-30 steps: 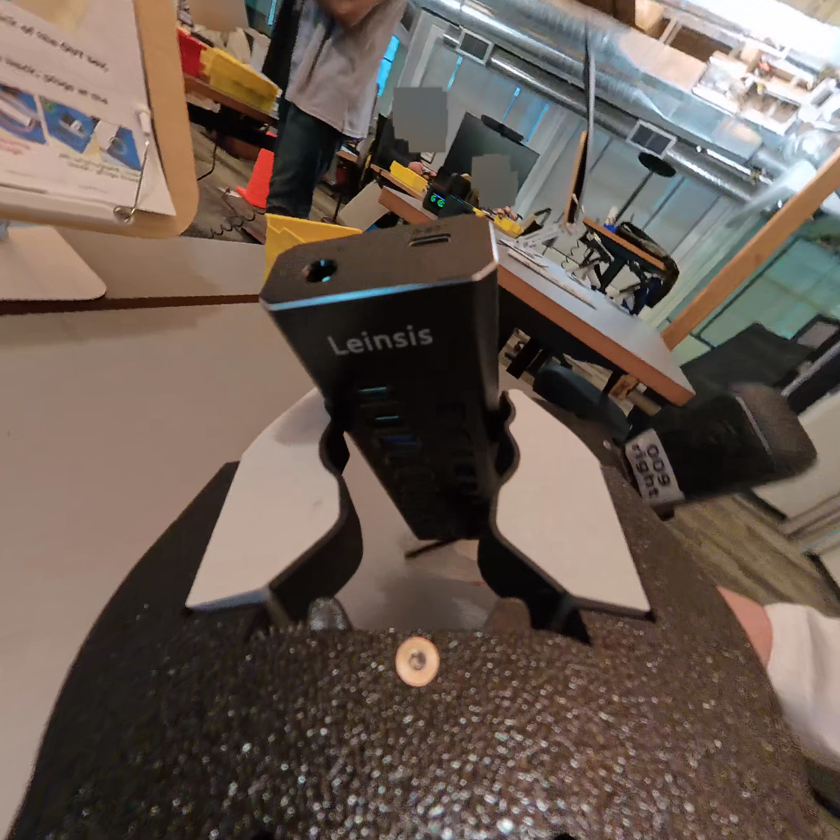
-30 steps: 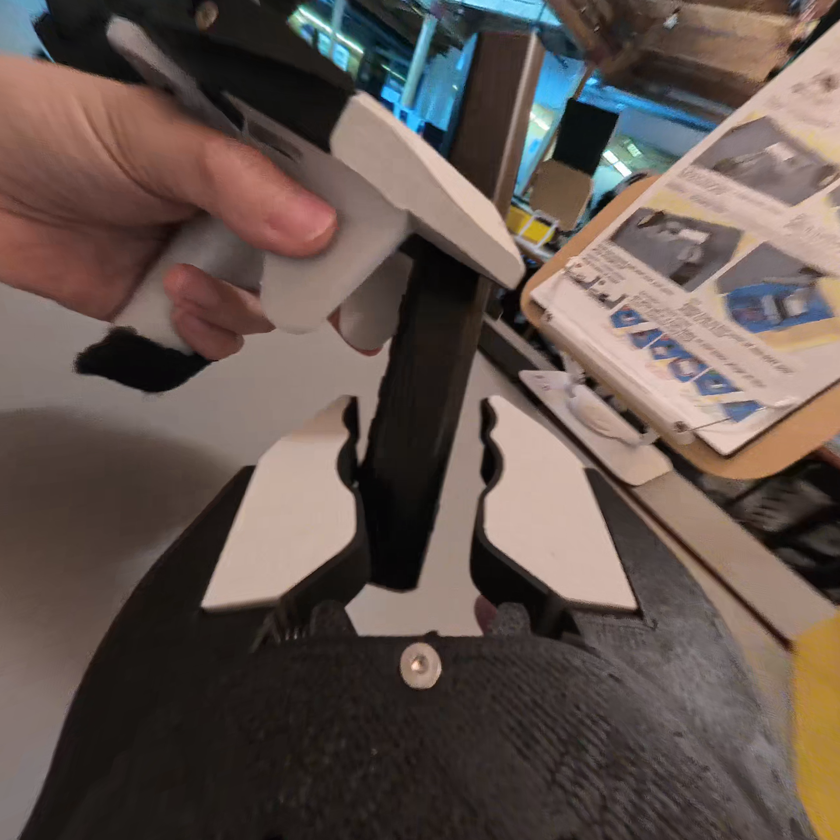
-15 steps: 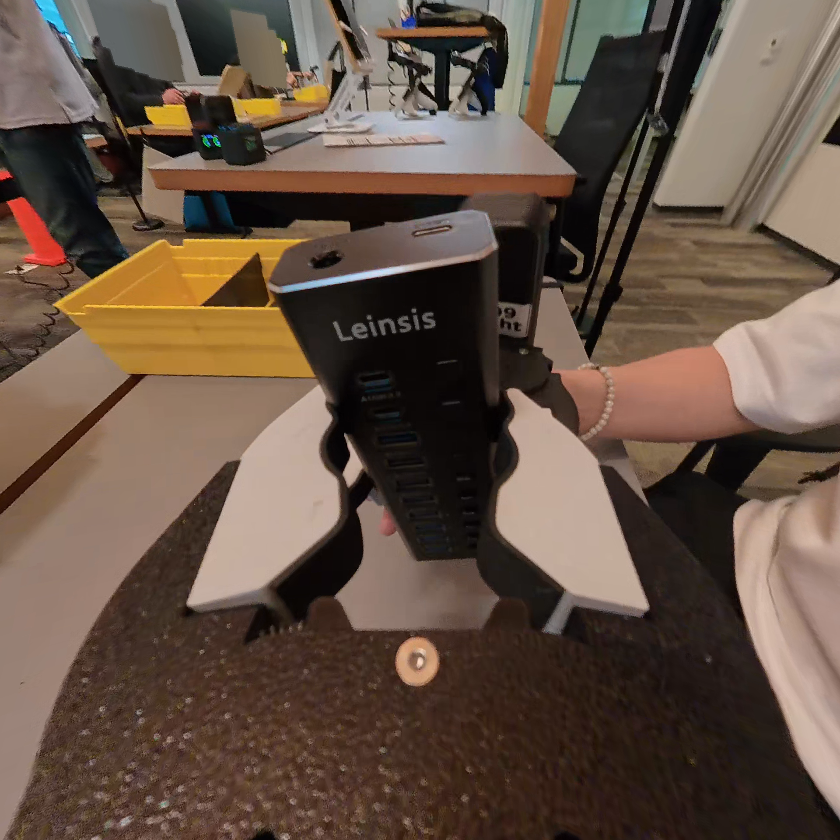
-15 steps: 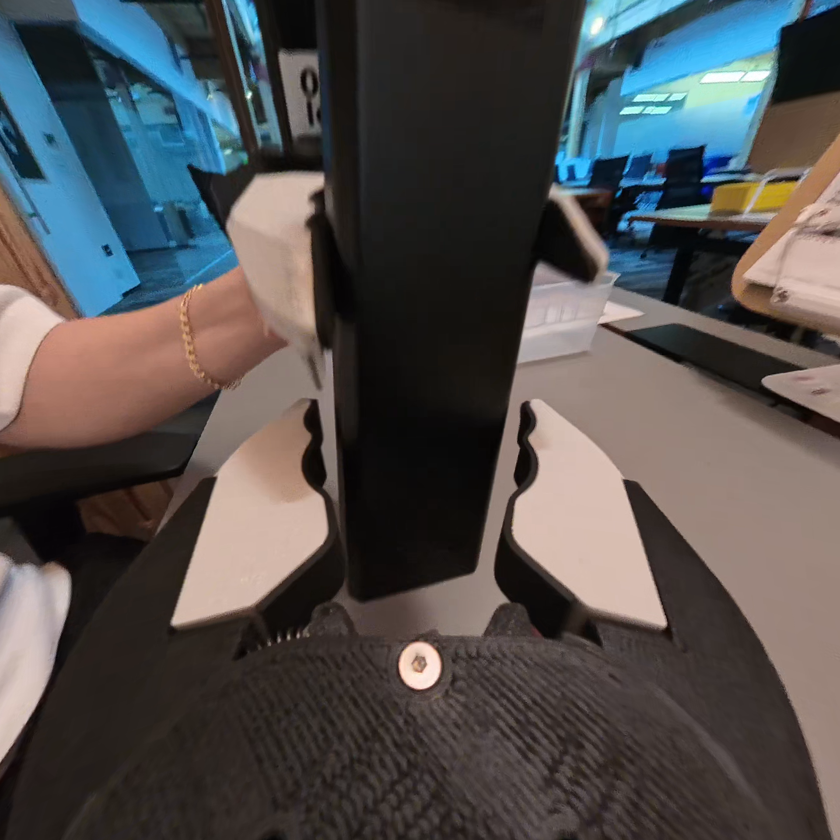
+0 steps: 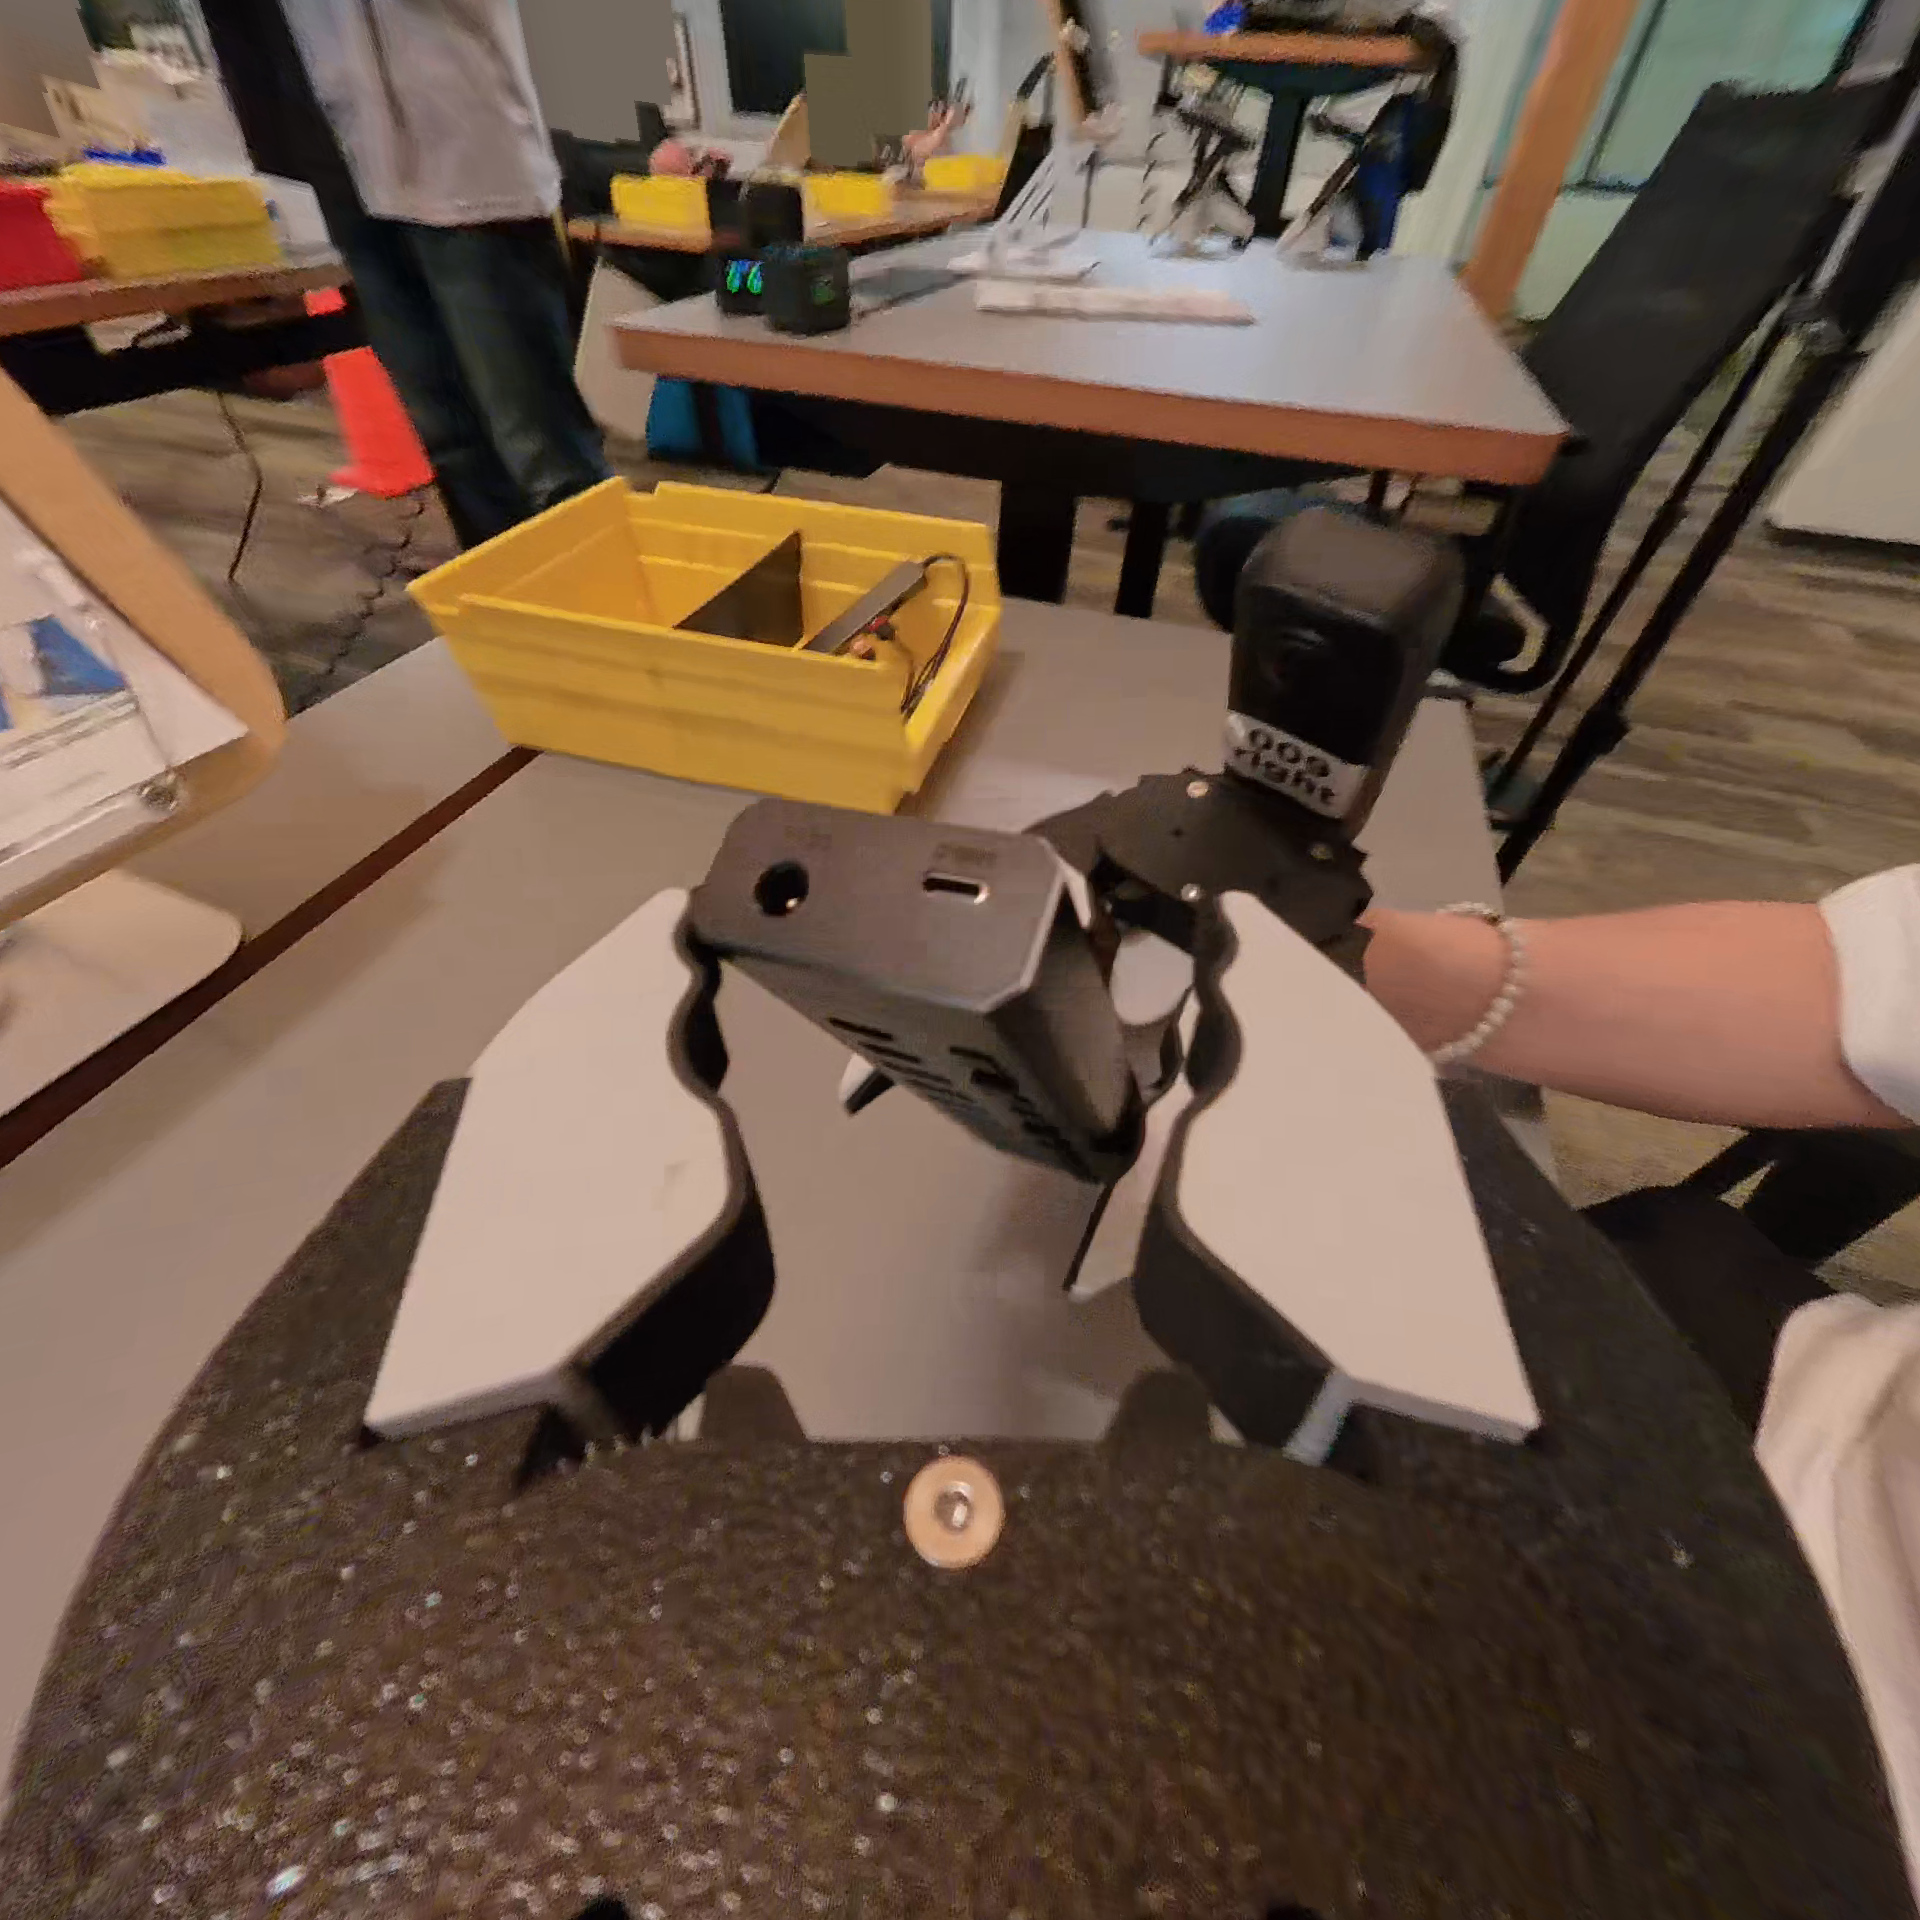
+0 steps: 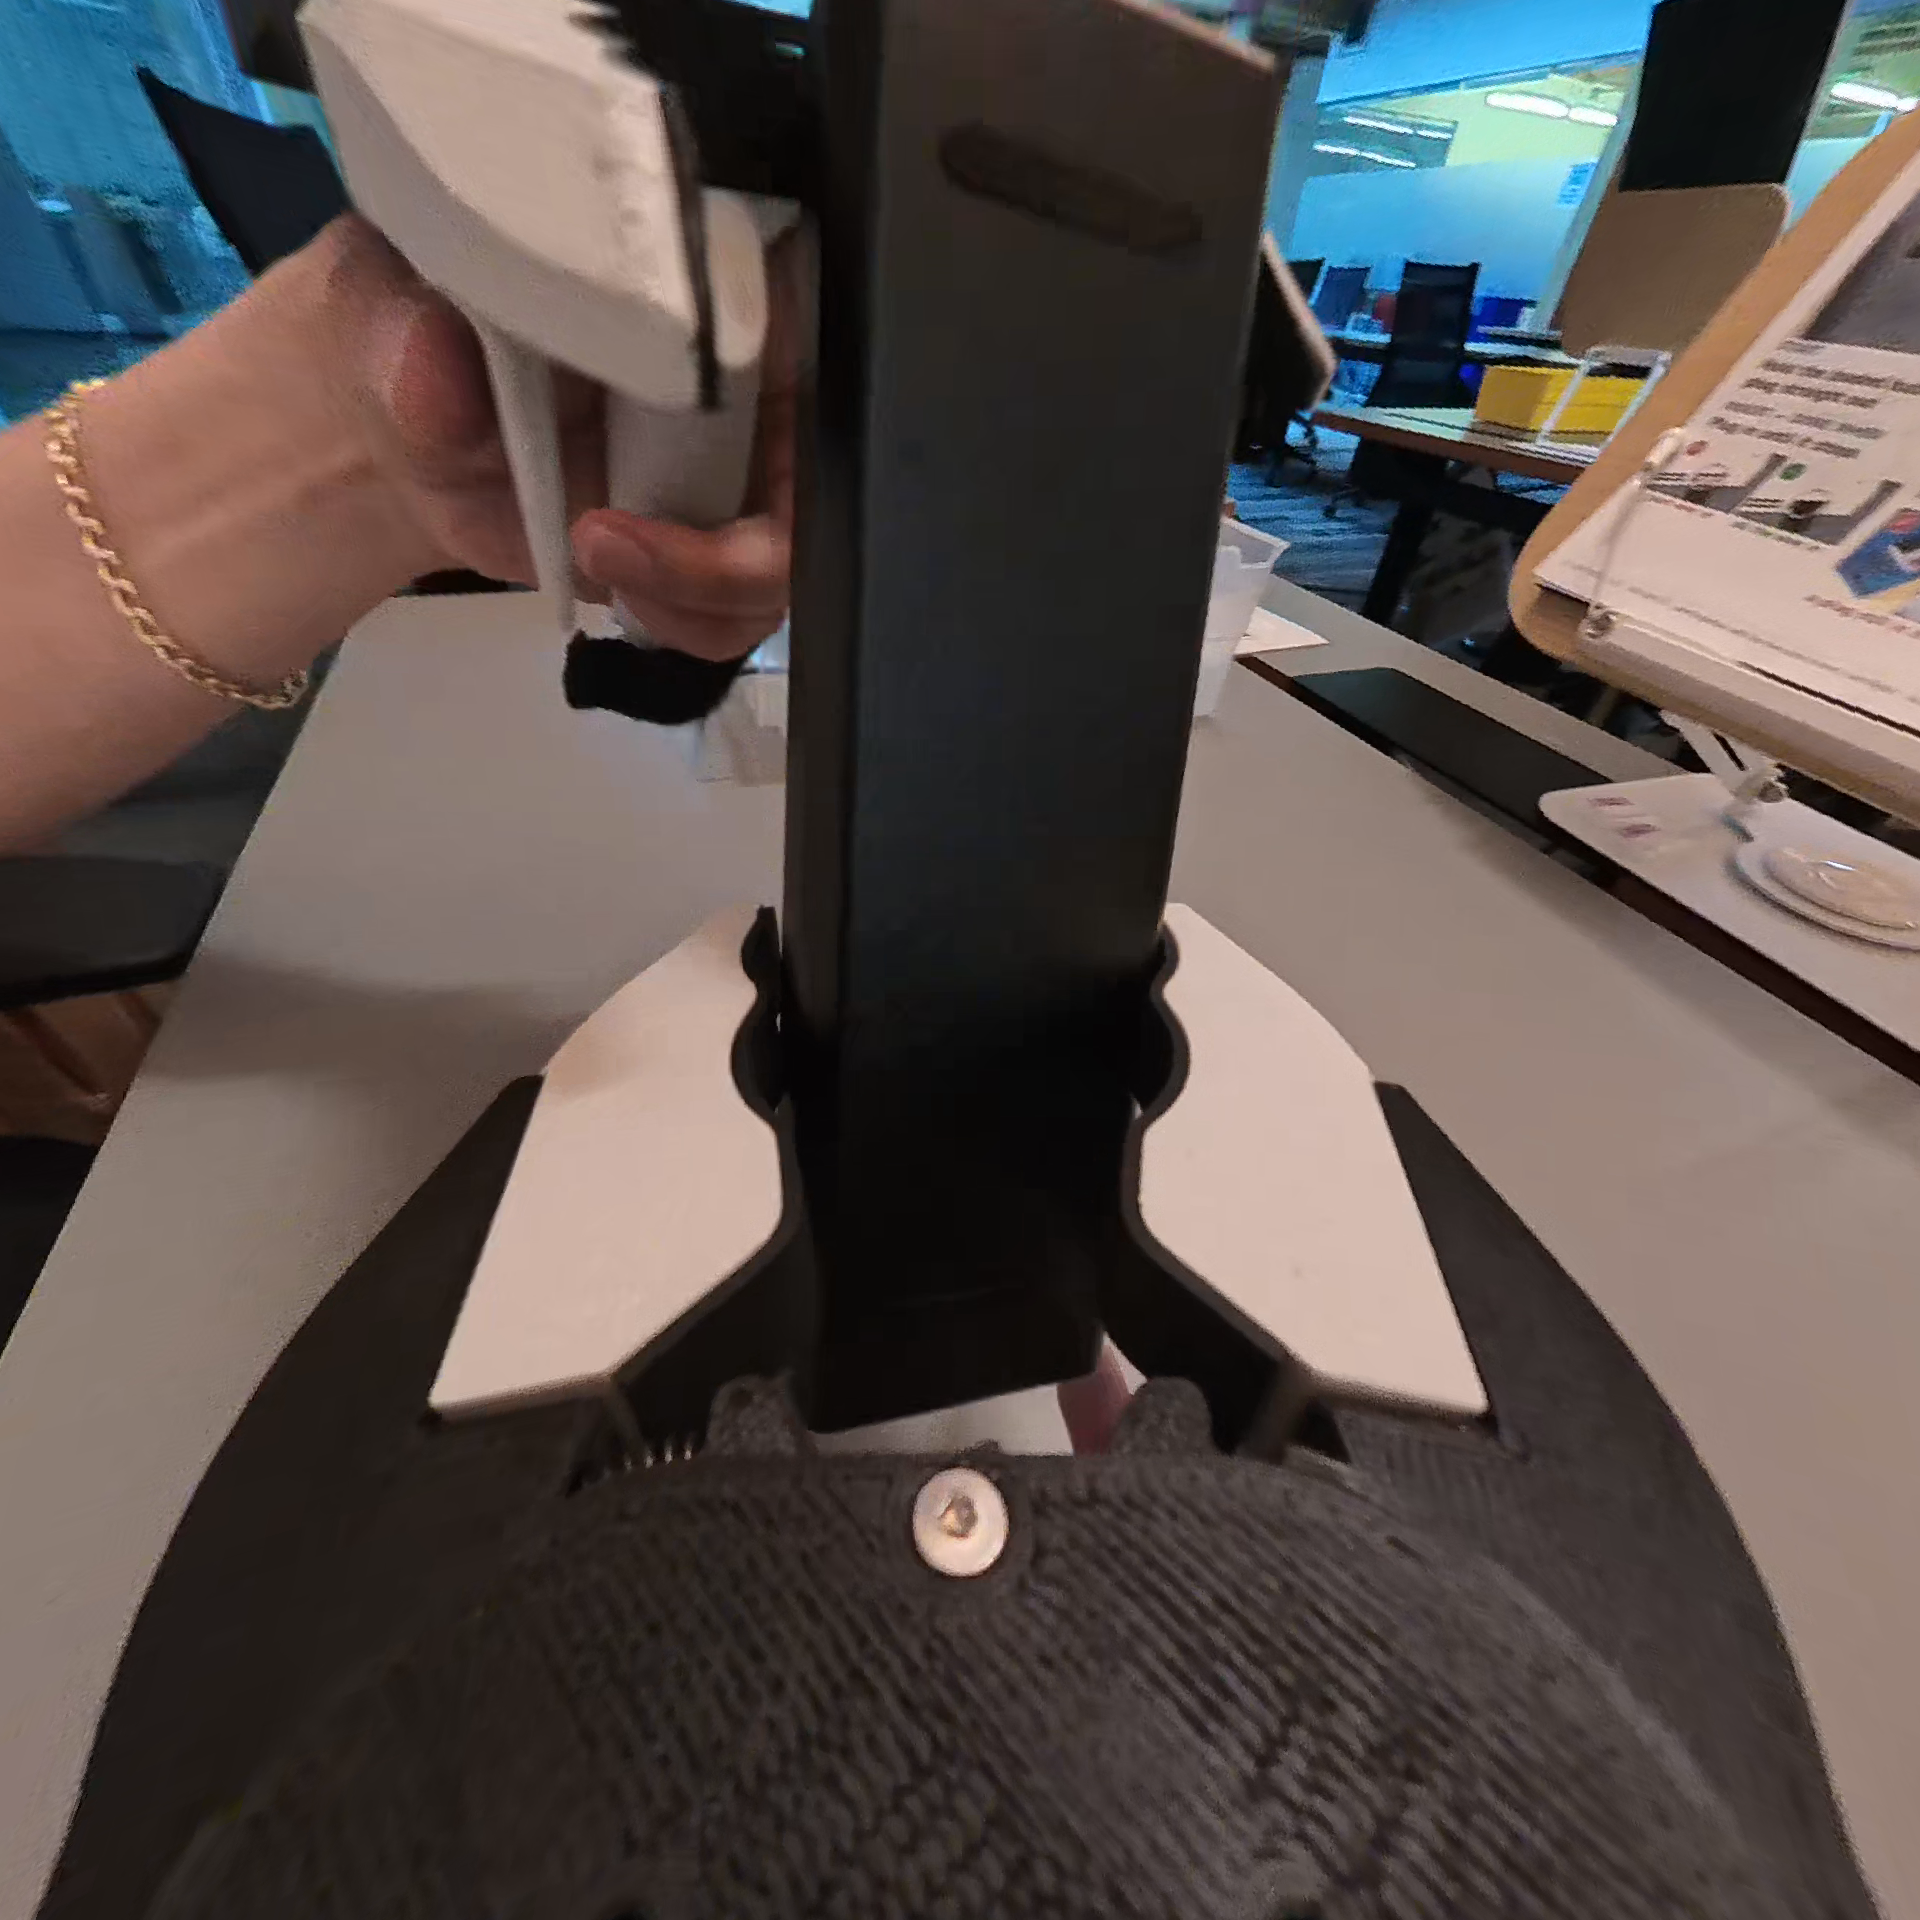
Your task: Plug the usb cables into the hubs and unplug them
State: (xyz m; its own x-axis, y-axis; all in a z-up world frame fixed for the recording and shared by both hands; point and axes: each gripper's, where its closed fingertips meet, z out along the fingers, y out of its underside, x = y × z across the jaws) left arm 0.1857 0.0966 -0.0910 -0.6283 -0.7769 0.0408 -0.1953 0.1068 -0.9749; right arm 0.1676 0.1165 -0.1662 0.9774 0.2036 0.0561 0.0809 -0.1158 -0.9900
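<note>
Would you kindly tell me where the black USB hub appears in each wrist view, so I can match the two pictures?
Left wrist view: the black USB hub sits at centre, tilted, between the wide-open jaws of the left gripper.
Right wrist view: the hub stands tall at centre, clamped low down by the right gripper.
Shared landmark: the clipboard with an instruction sheet, left edge there, right edge here.

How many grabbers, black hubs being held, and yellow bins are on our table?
Grabbers: 2, the left gripper and the right gripper
Black hub being held: 1
Yellow bin on the table: 1
Total: 4
</note>
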